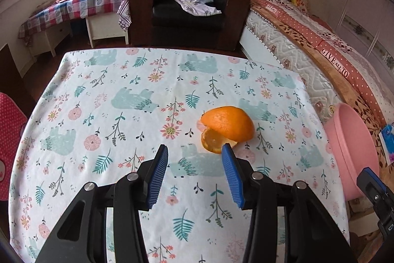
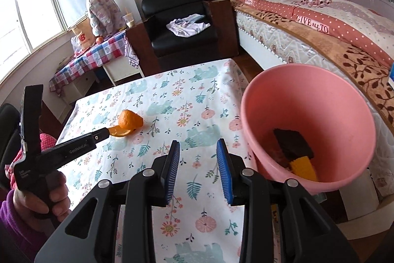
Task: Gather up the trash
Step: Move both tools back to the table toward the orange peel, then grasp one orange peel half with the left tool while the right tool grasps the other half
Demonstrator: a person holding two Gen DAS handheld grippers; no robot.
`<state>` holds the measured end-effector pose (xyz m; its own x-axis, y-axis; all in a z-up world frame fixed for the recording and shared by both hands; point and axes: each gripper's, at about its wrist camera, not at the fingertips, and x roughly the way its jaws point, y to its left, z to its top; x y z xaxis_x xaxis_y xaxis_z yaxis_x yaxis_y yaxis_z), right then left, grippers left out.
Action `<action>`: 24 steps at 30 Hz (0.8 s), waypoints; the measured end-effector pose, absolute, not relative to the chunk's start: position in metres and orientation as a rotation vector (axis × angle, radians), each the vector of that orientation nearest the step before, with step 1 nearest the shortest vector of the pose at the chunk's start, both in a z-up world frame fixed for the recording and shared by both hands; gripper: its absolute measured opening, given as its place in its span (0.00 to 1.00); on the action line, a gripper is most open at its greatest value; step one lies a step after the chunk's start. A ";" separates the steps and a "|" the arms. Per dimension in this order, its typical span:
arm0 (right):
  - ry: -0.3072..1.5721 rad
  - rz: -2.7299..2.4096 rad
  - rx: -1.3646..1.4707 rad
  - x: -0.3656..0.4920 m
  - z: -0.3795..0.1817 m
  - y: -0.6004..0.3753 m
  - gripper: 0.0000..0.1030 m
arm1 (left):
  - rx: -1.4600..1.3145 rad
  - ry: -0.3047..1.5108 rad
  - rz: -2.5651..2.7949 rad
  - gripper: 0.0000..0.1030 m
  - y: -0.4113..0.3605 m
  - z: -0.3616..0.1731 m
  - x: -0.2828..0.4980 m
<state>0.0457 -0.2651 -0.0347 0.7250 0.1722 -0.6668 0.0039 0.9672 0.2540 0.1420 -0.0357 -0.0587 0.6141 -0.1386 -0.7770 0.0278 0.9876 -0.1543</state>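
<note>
Gaping wide, left gripper (image 1: 194, 152) jaws beside orange peel (image 1: 227, 126); right gripper (image 2: 198, 148) empty

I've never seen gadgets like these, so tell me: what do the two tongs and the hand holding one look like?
Both the left tongs and the right tongs are black, angular frames with silver round bolts and two flat fingers faced with ribbed blue pads. From the right camera, the left one shows a pistol-style black handle with small white lettering, held by a bare hand in a purple sleeve.
</note>
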 end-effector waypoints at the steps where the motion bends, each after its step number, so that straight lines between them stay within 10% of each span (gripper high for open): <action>1: 0.757 0.102 0.248 0.048 -0.035 -0.264 0.31 | -0.149 0.910 -0.109 0.43 -0.033 -0.061 0.143; 24: 0.817 0.427 0.098 0.124 -0.047 -0.168 0.31 | -0.168 0.923 -0.197 0.04 -0.029 -0.068 0.175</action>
<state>0.1242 -0.1681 -0.0472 0.6048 0.4053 -0.6856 -0.3310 0.9109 0.2464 0.1749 -0.0291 -0.0682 0.5874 -0.2398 -0.7730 0.0958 0.9690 -0.2278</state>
